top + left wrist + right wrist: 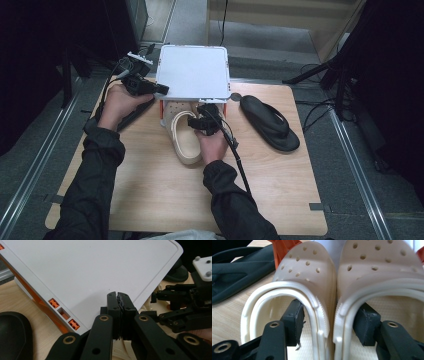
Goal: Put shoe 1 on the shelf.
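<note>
One wooden table (280, 185) is seen, light in grain, with rounded corners, standing on a grey floor (350, 165) crossed by metal rails. The room around it is dark, with black stands and cables at both sides, and a pale wooden structure is visible beyond the far edge.

One white box (194, 70) with orange fittings is set at the far middle of the table. Its flat lid is lifted at the near edge, and the lid's rim (140, 298) is pinched by the left gripper (117, 296), whose jaws are closed together on that edge.

Two cream clogs (309, 272) with perforated toes are counted, lying side by side and touching along their inner walls. Their toes are pointed into the opening of the box, under the raised lid, and their heels rest on the table. The right gripper (332, 325) is spread moderately wide, one jaw inside each clog, so that the two adjoining inner walls are clamped between the pads.

Two black sandals are counted: one (270, 122) lies on the table to the right of the box, well apart from the clogs, and another (134, 112) is partly seen under the left hand (117, 102).

Two dark sleeves (95, 190) enter from the near edge.
</note>
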The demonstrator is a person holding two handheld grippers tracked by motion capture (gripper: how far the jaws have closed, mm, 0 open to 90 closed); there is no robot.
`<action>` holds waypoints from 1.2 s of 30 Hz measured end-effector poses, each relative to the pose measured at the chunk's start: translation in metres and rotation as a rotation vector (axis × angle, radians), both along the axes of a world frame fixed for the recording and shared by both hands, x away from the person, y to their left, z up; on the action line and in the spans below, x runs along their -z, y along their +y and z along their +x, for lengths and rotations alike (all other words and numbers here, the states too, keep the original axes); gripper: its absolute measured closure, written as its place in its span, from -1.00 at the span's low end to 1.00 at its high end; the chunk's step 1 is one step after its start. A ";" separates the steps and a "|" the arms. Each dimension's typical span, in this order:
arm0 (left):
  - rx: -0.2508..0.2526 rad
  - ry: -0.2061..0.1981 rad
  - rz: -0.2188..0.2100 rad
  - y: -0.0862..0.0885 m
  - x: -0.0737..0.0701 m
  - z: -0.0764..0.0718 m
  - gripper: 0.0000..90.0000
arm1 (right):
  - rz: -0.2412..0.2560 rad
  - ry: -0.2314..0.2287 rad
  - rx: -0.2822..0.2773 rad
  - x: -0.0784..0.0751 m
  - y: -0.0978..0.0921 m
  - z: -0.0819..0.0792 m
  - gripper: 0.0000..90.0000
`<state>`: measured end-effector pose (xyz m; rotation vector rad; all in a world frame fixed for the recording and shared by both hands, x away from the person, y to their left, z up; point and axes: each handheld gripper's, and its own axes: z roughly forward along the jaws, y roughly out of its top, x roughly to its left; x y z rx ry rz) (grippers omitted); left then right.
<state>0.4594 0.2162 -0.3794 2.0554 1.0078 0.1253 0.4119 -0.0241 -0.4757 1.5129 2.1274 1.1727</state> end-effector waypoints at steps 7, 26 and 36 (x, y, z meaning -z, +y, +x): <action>-0.002 0.000 0.003 -0.001 0.000 0.000 0.98 | -0.006 -0.032 -0.036 -0.010 -0.012 -0.016 0.07; -0.007 0.003 0.002 -0.001 0.000 0.000 0.98 | 0.058 -0.059 -0.190 -0.013 -0.044 -0.077 0.44; -0.008 0.002 0.003 -0.002 0.000 -0.001 0.98 | 0.102 -0.067 -0.189 0.006 -0.056 -0.115 0.87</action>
